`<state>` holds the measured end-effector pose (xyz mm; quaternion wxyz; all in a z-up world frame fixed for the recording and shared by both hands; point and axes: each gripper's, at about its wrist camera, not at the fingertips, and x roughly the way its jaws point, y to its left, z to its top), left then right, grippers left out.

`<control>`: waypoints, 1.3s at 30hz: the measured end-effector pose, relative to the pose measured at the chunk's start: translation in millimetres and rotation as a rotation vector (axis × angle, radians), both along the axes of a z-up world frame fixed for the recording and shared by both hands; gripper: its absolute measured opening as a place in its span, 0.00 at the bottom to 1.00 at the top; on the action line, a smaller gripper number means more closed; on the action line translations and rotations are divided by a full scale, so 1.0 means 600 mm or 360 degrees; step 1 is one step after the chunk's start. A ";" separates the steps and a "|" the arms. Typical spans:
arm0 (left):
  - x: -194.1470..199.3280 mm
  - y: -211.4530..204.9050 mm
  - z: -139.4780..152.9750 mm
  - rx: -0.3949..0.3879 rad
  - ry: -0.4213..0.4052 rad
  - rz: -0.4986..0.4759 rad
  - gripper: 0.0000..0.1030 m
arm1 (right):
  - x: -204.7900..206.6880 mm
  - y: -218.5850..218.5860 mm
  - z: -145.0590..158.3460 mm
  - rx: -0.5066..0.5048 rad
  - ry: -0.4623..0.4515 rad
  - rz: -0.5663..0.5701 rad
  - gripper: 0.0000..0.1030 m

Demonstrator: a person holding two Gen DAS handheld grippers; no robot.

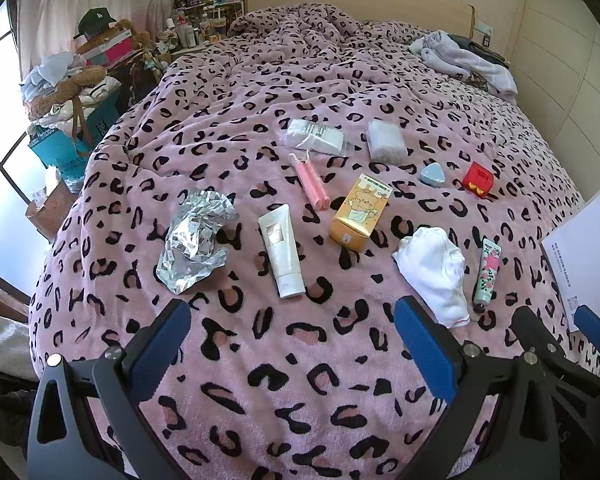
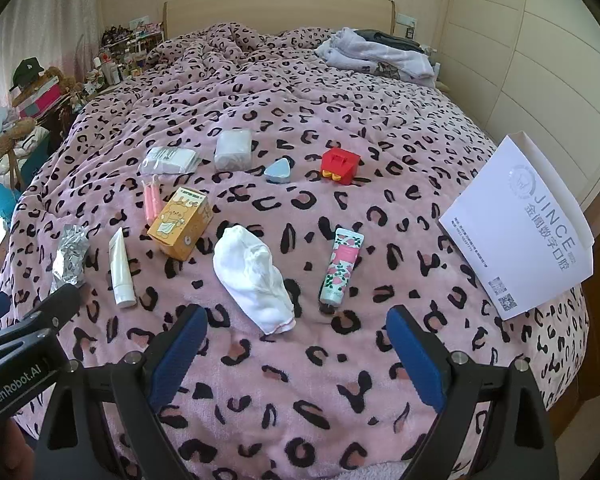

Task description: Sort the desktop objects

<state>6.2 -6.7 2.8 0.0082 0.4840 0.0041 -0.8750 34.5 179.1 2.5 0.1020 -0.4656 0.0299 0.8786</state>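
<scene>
Small objects lie on a pink leopard-print blanket (image 1: 284, 360). In the left wrist view: crumpled foil (image 1: 196, 236), a white tube (image 1: 282, 252), pink sticks (image 1: 314, 184), an orange box (image 1: 362, 212), a white cloth (image 1: 436, 272), a floral tube (image 1: 487, 272), a blue triangle case (image 1: 434, 174), a red box (image 1: 478, 180), two white packets (image 1: 318, 138). My left gripper (image 1: 292, 336) is open and empty, just short of the white tube. My right gripper (image 2: 296, 344) is open and empty, just short of the white cloth (image 2: 256, 276) and floral tube (image 2: 340, 266).
A white paper bag (image 2: 528, 228) lies at the bed's right edge. Folded clothes (image 2: 380, 56) sit by the headboard. Cluttered boxes, plush toys and a cap (image 1: 80, 68) stand left of the bed, near a window. A panelled wall (image 2: 540, 60) runs along the right.
</scene>
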 end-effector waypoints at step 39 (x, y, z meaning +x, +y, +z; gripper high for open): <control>0.009 -0.130 -0.104 0.0018 -0.0073 0.0036 0.99 | 0.016 0.031 -0.134 -0.0532 -0.0288 -0.0001 0.91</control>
